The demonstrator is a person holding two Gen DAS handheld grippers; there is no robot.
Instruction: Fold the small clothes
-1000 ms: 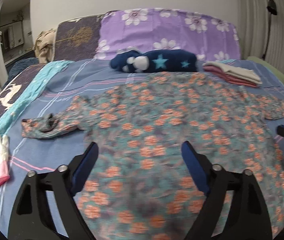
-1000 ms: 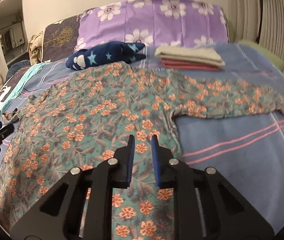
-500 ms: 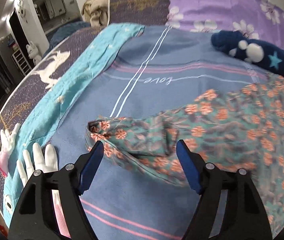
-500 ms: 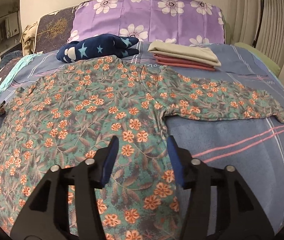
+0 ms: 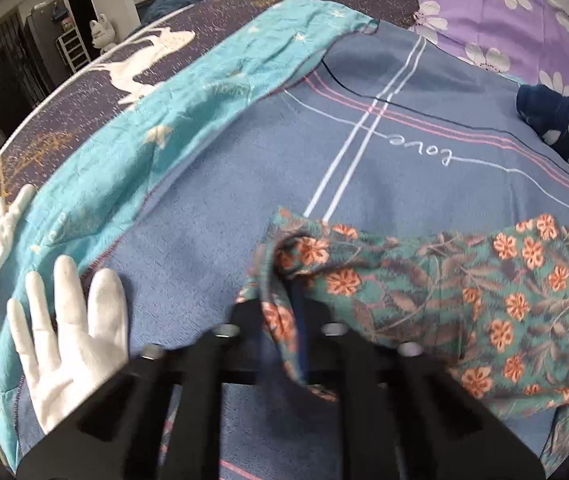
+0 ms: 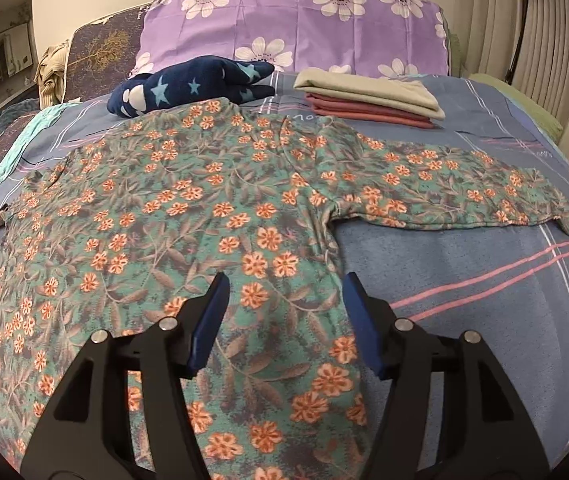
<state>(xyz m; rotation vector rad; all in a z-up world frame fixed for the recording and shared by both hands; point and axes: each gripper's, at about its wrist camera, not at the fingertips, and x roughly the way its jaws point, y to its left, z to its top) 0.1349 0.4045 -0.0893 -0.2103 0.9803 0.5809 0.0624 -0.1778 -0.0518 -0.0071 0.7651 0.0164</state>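
A teal long-sleeved shirt with orange flowers (image 6: 204, 208) lies spread flat on the blue bedspread (image 6: 464, 264). In the left wrist view its left sleeve (image 5: 424, 280) runs in from the right and ends in a bunched cuff. My left gripper (image 5: 282, 308) is shut on that cuff, with a fold of fabric pinched between the pads. My right gripper (image 6: 284, 304) hovers over the shirt's right side, just below the armpit. Its jaws are opening; the fabric lies under them and the pads do not press on it.
Two white gloves (image 5: 72, 332) lie at the bed's left edge beside a turquoise sheet (image 5: 188, 120). A navy star-patterned bundle (image 6: 192, 88) and a folded stack of clothes (image 6: 368, 98) sit behind the shirt, before a purple flowered pillow (image 6: 292, 20).
My left gripper swung left from over the shirt's body to the sleeve end and shut on the cuff. The right gripper stayed in place while its jaws spread apart.
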